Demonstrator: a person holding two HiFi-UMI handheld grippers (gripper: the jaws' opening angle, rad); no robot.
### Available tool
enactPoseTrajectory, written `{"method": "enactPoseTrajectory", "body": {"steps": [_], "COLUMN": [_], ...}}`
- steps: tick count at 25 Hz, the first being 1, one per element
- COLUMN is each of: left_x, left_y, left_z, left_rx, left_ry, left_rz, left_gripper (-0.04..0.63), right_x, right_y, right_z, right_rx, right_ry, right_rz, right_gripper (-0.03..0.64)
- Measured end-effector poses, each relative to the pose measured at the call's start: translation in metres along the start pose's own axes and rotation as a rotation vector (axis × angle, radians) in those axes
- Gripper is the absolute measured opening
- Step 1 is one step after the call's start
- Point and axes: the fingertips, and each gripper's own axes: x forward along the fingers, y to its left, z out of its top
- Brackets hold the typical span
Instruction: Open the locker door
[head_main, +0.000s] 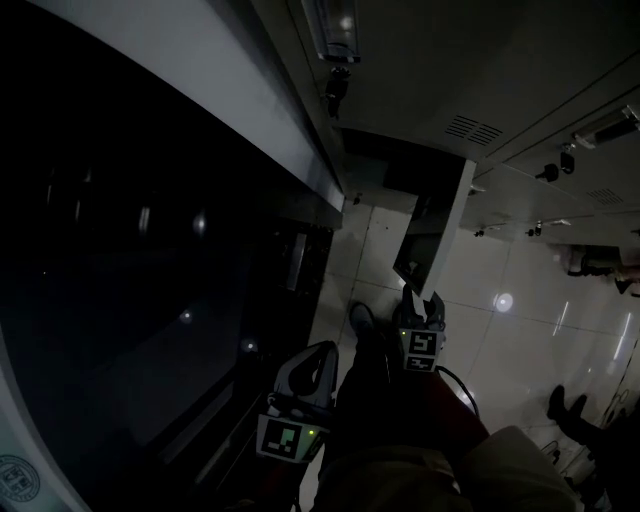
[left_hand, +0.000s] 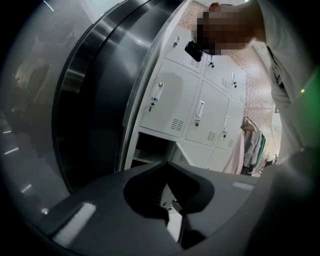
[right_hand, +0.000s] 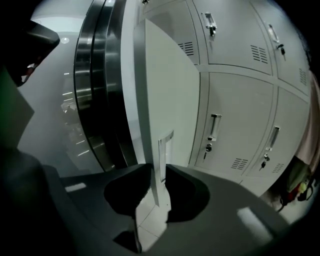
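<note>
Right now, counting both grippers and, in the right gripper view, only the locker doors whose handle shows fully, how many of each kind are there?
2 grippers: the left gripper and the right gripper
1 open locker door
4 closed locker doors
Total: 7

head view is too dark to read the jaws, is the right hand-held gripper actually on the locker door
observer: yes. In the right gripper view, the right hand-held gripper has its jaws closed on the free edge of the locker door, level with the handle.
operator: and the left one
observer: the left hand-held gripper has its jaws together with nothing between them.
operator: can you see inside the locker
observer: yes. In the left gripper view, the open compartment shows a shelf inside.
</note>
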Motion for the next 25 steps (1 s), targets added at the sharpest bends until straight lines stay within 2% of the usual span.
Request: {"method": "enactPoseTrajectory", "body": {"steps": [2,4,7,10,12,15,18,19,22,25], "left_x": [0.004,0.007,0.009,0.006,0.002,-0.004,-0.005,-0.006,-0.016,-0.030], "left_y": [-0.005,-0.009,-0.015,-0.020,-0.024,-0.031,-0.039,-0.041,-0.049,-0.055], "left_z": [0.004,0.010,0.027,0.053,0.075,0.114,0.156,0.173,0.238,0.287], "left_rx": [0.001,0.007,0.013,0.023,0.031,0.044,0.057,0.066,0.116,0.152], "left_ry": [0.008,0.016,0.012,0.004,-0.002,-0.011,-0.056,-0.095,-0.285,-0.332], "left_rz": [-0.008,-0.014,-0.023,-0.029,-0.027,-0.020,-0.046,-0.060,-0.080,-0.073], "left_gripper": [0.060,0.061,0.061,0.061,0.061,0.061,0.061,0.061,0.061,0.061], "right_x": [-0.007,-0.011,-0.018,-0.048,-0.080,-0.131,-0.170,-0.182,-0.220,-0.256], "right_y": [-0.012,-0.018,-0.024,-0.022,-0.022,-0.025,-0.032,-0.033,-0.029,-0.030], "right_z": [-0.005,-0.008,-0.006,0.014,0.041,0.107,0.195,0.225,0.315,0.405], "right_rx": [0.007,0.003,0.004,0.005,0.025,0.048,0.033,0.017,-0.012,-0.036], "right_ry": [0.008,0.021,0.039,0.043,0.029,-0.034,-0.143,-0.177,-0.236,-0.398], "right_rz": [-0.008,-0.006,-0.005,0.005,0.002,-0.011,-0.019,-0.021,-0.017,-0.014], "right_gripper": [0.090,0.049,0.049,0.023,0.003,0.002,0.002,0.001,0.002,0.002]}}
